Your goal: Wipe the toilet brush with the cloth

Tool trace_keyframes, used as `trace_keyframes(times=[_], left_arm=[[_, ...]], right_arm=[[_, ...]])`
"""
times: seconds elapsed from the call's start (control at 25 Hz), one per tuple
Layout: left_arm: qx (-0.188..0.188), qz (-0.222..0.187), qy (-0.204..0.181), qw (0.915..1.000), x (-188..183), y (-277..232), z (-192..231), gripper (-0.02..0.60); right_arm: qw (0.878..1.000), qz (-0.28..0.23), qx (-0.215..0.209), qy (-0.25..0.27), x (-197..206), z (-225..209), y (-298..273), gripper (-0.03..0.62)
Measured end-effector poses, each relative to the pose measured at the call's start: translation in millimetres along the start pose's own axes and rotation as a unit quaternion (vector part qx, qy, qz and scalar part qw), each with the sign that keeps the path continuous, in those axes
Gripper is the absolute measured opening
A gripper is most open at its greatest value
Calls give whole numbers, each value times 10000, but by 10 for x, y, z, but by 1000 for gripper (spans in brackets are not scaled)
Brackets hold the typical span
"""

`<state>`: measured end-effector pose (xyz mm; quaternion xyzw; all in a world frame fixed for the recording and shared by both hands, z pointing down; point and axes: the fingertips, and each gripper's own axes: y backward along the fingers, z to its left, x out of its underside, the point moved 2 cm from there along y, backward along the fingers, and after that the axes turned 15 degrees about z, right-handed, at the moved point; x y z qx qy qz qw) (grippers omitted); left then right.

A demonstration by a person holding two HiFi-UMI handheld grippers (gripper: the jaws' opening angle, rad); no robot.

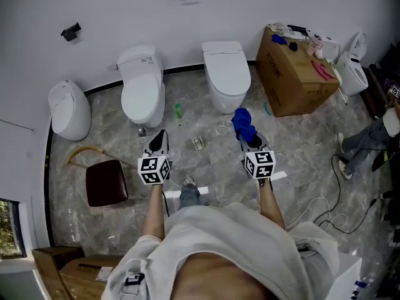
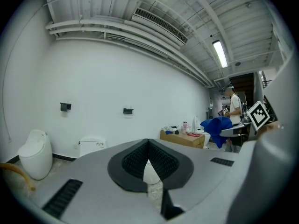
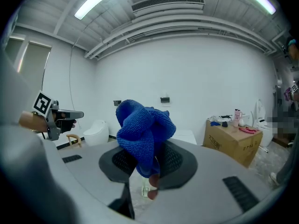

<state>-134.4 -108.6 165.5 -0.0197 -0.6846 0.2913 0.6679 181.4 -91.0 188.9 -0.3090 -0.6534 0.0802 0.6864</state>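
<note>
In right gripper [image 3: 150, 166]: jaws clamped on blue cloth [image 3: 142, 132], bunched at 12 o'clock off the tips
Left gripper [image 2: 148, 149]: jaws together, nothing between; 9 o'clock of cloth, well apart
Toilets [image 1: 142, 86]: 12 o'clock, along wall

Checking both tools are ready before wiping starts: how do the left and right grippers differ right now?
The left gripper has its jaws together on nothing; the right gripper is shut on the blue cloth. In the head view the left gripper's dark tips show bare, while the right gripper's are hidden under the bunched cloth. Both are held out in front over the floor.
</note>
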Motion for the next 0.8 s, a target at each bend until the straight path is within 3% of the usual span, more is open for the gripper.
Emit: trace_keyframes(times=[0.8], left_arm=[[35,-130,-71,9999,-66,87,-146,18]], right_arm=[[9999,-4,-132,-8,57,108,35,110]])
